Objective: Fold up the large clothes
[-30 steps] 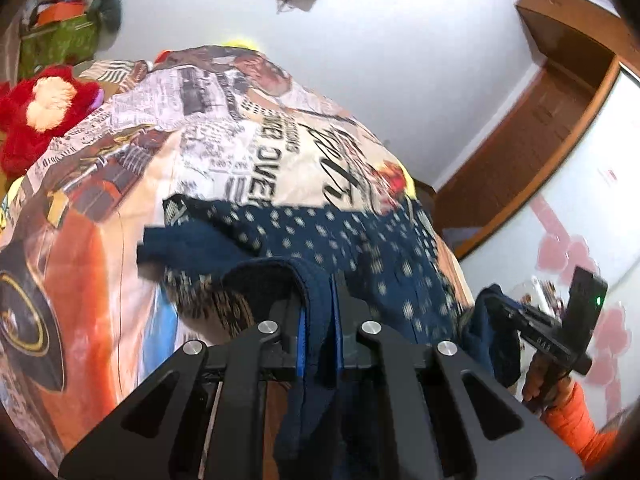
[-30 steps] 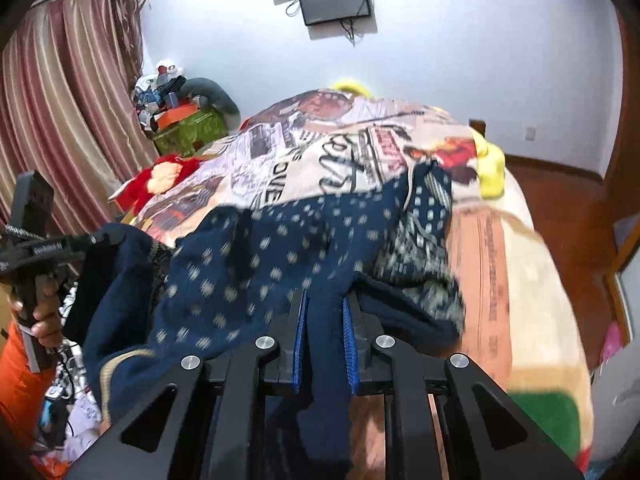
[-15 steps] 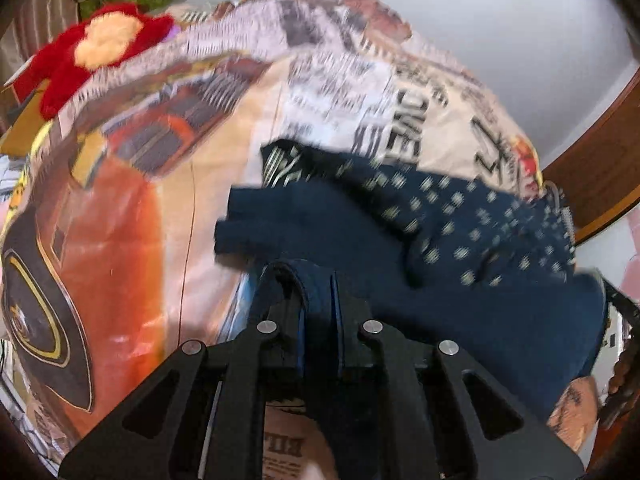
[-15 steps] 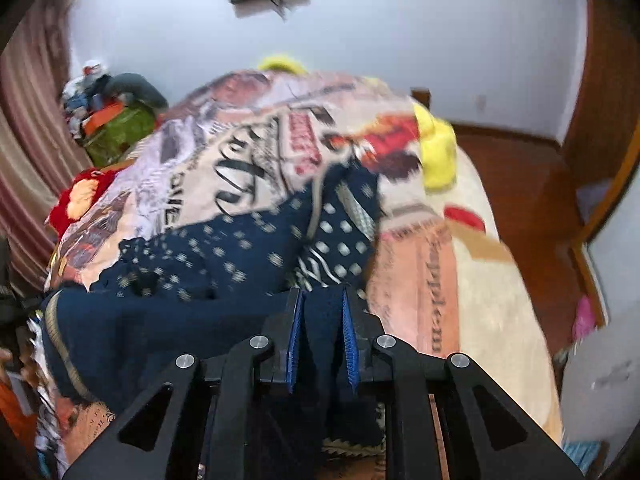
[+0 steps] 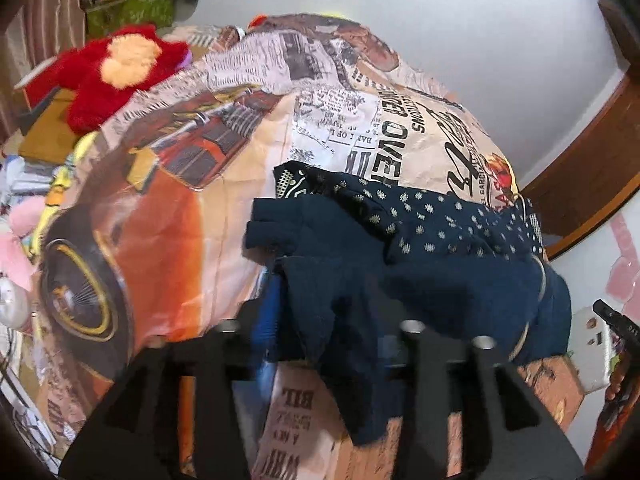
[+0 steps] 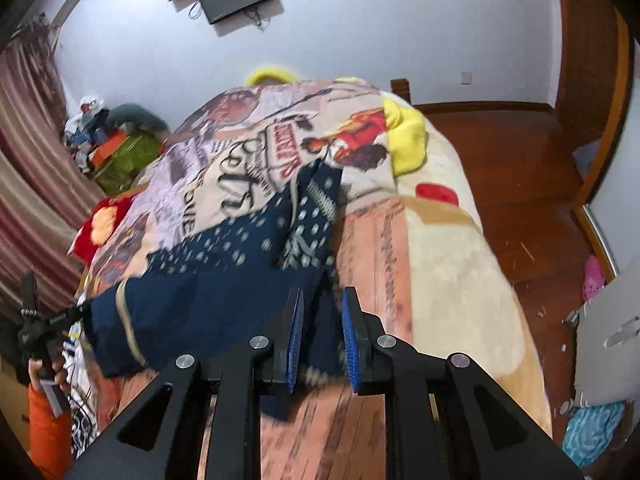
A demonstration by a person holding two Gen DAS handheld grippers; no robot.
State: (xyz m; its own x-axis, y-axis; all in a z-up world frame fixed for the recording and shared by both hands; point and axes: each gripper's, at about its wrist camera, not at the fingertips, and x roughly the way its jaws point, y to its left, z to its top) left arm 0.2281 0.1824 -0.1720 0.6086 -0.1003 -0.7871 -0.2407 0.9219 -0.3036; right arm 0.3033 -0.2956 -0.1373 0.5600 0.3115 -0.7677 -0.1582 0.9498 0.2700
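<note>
The dark navy dotted fabric garment (image 5: 432,264) is laid half-folded on the printed-quilt bed (image 5: 168,208). It is being released by the opening left tool (image 5: 332,300), yet pinched by the narrow right tool (image 6: 322,320). Release, then regrasping, seems called for.

Left claw (image 5: 324,308) jaws opening off navy garment (image 5: 460,292), now lowered onto bedspread (image 5: 168,220).

Left tongs (image 5: 320,312) opening around navy garment (image 5: 440,272), printed bedspread (image 5: 180,208) beneath

Navy dotted garment (image 5: 432,256) lies folded across the printed bedspread (image 5: 168,208).
</note>
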